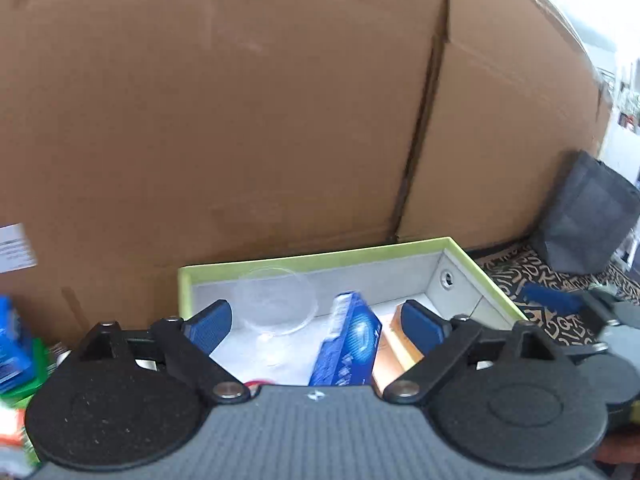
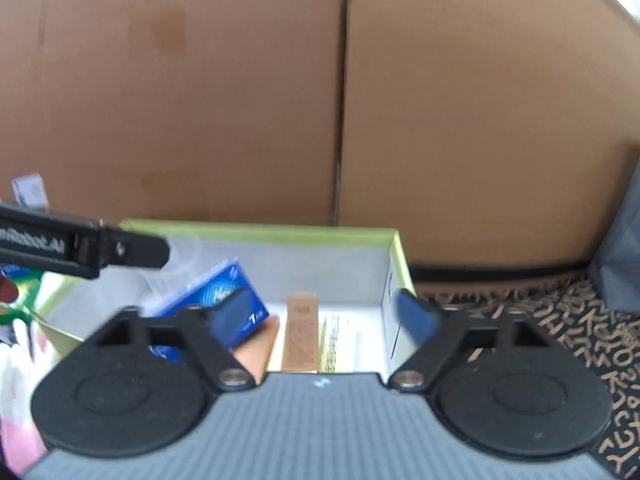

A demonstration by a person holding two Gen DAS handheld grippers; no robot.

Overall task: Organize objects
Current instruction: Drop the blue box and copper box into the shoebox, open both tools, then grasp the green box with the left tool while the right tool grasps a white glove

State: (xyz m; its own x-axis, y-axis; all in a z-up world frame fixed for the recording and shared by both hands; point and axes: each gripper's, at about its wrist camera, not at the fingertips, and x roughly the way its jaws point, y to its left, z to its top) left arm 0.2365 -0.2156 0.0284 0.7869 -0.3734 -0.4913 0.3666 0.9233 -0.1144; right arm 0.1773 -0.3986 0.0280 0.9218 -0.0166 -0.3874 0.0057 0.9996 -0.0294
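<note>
Both claws, left (image 1: 314, 320) and right (image 2: 328, 314), stood wide and empty above the green-rimmed box (image 1: 320, 258). Inside it leaned a light, stiff blue carton (image 1: 348, 344), best gripped across its flat sides, beside a fragile clear glass (image 1: 276, 306).

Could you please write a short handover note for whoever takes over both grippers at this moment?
Left gripper: jaws open, empty, over the green-rimmed box.
Right gripper: jaws open, empty, at the same box's near edge.
In the box: clear glass, blue carton leaning, copper-coloured box lying flat.
Done: those three are inside.
Left: blurred packages remain outside to the box's left; probably next.
</note>
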